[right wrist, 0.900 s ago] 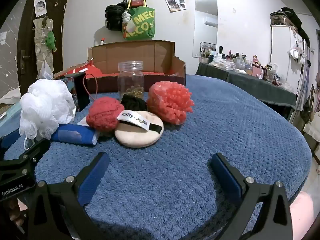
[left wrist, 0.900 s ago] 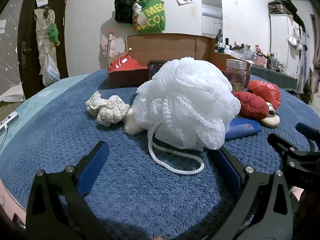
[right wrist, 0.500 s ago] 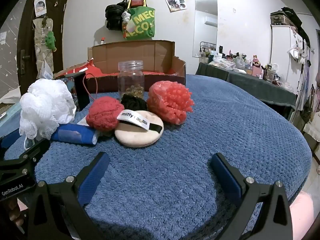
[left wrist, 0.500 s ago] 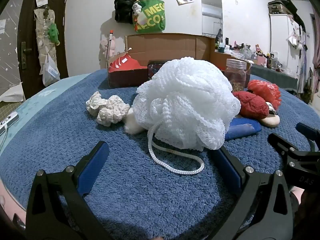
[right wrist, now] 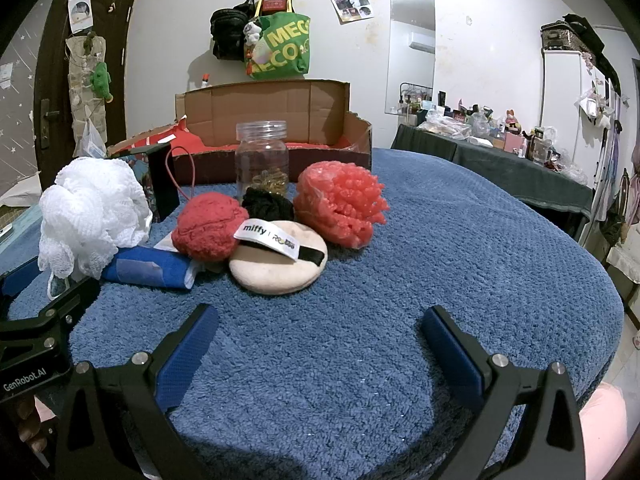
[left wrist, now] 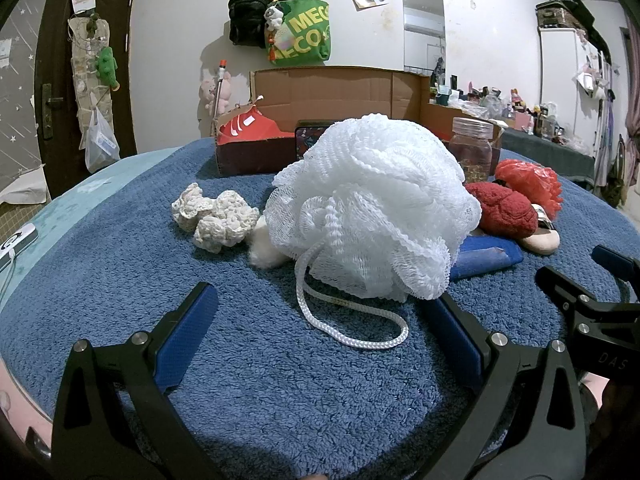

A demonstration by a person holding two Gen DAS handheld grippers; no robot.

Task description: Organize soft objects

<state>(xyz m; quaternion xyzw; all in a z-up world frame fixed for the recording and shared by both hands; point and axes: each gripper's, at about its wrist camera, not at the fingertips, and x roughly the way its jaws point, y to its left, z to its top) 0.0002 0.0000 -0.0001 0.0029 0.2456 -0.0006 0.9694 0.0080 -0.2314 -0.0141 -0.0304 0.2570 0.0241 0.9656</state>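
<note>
both the left gripper (left wrist: 320, 316) and right gripper (right wrist: 320, 332) are standing wide open, holding nothing; next, i judge, closing around the white mesh sponge (left wrist: 376, 208).

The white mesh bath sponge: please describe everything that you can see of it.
The white mesh bath sponge is a big puffy ball of gathered white netting, uncrushed. It sits on the blue towel cover, just ahead of the open left tool, which does not grip it. Its white braided cord loop lies on the cover toward the tool. A blue folded cloth lies against its right side.
</note>
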